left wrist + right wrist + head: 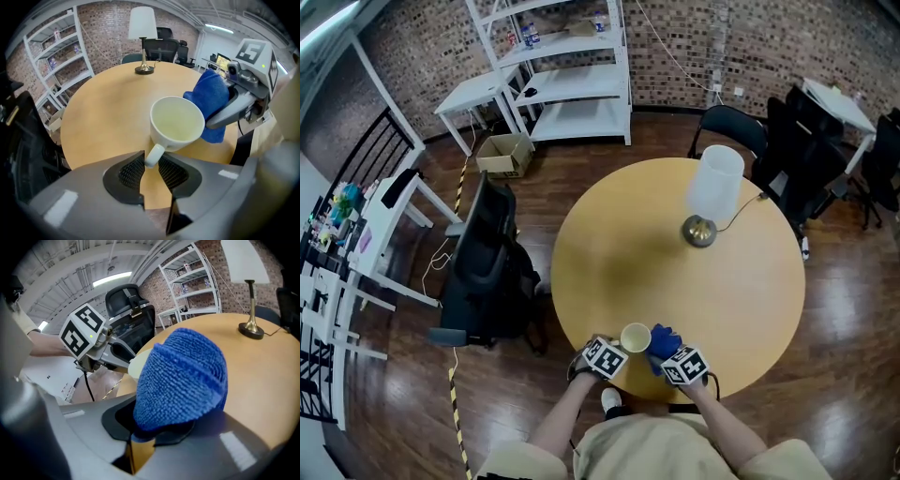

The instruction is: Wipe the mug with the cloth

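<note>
A cream mug [635, 337] stands upright on the round wooden table [656, 262] by its near edge. In the left gripper view the mug [177, 123] is empty and its handle [153, 156] lies between the jaws of my left gripper [151, 169], which is shut on it. My right gripper [154, 430] is shut on a folded blue cloth [183, 376]. The cloth [211, 101] bulges out of the jaws and rests against the mug's right side. Seen from the head view, the left gripper [609, 356] and right gripper [680, 361] sit either side of the mug.
A white-shaded lamp [710, 192] with a brass base stands on the far right of the table, its cord trailing off the edge. A black office chair [487, 272] is at the table's left. White shelving [572, 75] lines the brick wall behind.
</note>
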The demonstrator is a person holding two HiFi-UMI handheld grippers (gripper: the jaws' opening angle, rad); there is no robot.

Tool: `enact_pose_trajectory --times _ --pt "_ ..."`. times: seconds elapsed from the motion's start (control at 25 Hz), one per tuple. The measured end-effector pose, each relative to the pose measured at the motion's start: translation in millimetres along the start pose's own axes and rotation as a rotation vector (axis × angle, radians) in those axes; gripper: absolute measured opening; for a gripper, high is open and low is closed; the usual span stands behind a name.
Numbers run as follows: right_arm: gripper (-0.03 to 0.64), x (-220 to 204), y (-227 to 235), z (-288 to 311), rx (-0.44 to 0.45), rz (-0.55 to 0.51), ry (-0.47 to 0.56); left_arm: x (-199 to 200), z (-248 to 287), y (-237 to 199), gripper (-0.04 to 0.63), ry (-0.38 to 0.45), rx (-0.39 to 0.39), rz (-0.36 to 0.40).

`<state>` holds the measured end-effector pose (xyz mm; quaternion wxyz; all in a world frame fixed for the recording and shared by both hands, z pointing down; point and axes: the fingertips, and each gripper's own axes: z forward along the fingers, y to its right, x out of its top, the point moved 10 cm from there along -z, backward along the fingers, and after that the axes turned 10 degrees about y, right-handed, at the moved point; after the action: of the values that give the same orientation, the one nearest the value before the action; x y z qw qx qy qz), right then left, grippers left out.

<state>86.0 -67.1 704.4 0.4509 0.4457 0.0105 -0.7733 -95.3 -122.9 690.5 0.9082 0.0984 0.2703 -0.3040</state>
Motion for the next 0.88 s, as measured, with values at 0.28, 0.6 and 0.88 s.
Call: enact_pose_trajectory --times 0.28,0.6,0.88 --pt "0.058 -4 -21 12 0.078 -0.098 -0.021 3 5 32 0.054 0.04 -0.026 -0.039" --pt "0.058 2 -19 17 0.087 -0.109 -0.011 13 7 49 0.06 0.075 -0.094 0.042" --pt "0.058 7 -12 20 0.112 -0.168 -0.013 12 10 58 0.058 0.085 -0.181 0.162"
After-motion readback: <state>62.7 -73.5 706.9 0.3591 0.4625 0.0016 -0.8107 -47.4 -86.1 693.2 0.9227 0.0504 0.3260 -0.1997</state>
